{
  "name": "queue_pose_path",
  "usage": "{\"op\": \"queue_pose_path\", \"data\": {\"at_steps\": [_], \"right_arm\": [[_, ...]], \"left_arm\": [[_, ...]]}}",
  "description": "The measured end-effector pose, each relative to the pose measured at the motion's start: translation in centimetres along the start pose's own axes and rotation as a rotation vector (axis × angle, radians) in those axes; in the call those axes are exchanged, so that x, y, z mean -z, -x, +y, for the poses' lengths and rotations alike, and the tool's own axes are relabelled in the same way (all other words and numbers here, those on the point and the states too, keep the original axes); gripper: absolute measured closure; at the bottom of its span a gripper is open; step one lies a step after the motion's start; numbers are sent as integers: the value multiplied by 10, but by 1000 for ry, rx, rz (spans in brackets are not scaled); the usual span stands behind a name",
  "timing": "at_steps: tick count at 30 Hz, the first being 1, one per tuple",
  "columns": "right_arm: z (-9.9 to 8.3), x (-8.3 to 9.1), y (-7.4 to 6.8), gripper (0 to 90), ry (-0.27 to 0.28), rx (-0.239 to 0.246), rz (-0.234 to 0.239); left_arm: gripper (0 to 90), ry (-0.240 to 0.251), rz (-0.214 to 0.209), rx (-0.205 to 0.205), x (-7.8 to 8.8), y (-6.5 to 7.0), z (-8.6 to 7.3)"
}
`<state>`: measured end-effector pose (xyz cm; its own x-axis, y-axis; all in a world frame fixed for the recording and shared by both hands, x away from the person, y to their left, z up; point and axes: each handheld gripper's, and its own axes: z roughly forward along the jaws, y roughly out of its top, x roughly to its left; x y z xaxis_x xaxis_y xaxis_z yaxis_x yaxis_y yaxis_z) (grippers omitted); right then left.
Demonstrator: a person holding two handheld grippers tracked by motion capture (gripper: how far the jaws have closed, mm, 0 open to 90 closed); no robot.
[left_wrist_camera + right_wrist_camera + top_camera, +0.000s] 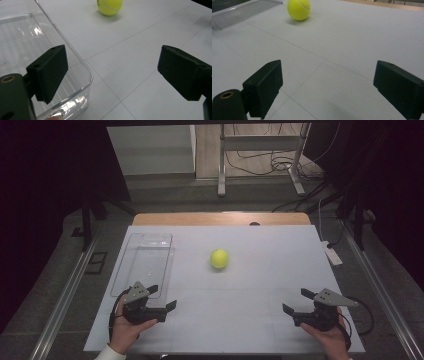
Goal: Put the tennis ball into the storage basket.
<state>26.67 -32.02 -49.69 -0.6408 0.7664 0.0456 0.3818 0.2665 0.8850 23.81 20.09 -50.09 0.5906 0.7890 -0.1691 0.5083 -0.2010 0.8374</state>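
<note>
1. Black jaws of the left claw (161,297) stand spread wide with nothing between them; it rests near the front left corner of the worktop (260,270), held from below by the person's left hand (127,330).
2. From the left claw view, one jaw sits over the near corner of the clear plastic tray (30,42), the other over bare worktop.
3. Black jaws of the right claw (297,301) are likewise spread apart and grip nothing; it sits near the front right corner, held by the right hand (330,337).
4. Both claws point toward the middle of the worktop, well apart from each other.
5. Yellow-green, the tennis ball (219,258) lies alone near the centre of the white worktop, touching neither claw and well ahead of both.
6. In the left claw view the ball (110,7) sits at the top edge, just beyond the tray's long side.
7. In the right claw view the ball (299,9) lies far ahead, with the tray (244,11) beside it further off.
8. Clear and empty, the tray (147,262) lies along the left side of the worktop, apart from the ball.
9. Thin grid lines cross the white surface; a wooden edge (220,218) shows at the far side.
</note>
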Motion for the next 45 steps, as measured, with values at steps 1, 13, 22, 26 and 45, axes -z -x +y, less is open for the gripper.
{"op": "queue_pose_path", "data": {"at_steps": [1, 13, 22, 26, 45], "right_arm": [[0, 0, 0, 93, 0, 2, 0], [0, -2, 1, 95, -2, 4, 2], [-2, -3, 3, 98, -6, 3, 6], [-2, -3, 2, 101, -11, 5, 5], [-4, -3, 3, 100, -21, 4, 6]], "left_arm": [[107, 0, 0, 0, 0, 0, 0], [107, -18, 11, -4, -3, 4, 5], [105, -24, 13, 18, -4, 8, 14], [105, -22, 2, 23, -4, 7, 18], [108, -29, -21, -12, -12, 10, 36]]}}
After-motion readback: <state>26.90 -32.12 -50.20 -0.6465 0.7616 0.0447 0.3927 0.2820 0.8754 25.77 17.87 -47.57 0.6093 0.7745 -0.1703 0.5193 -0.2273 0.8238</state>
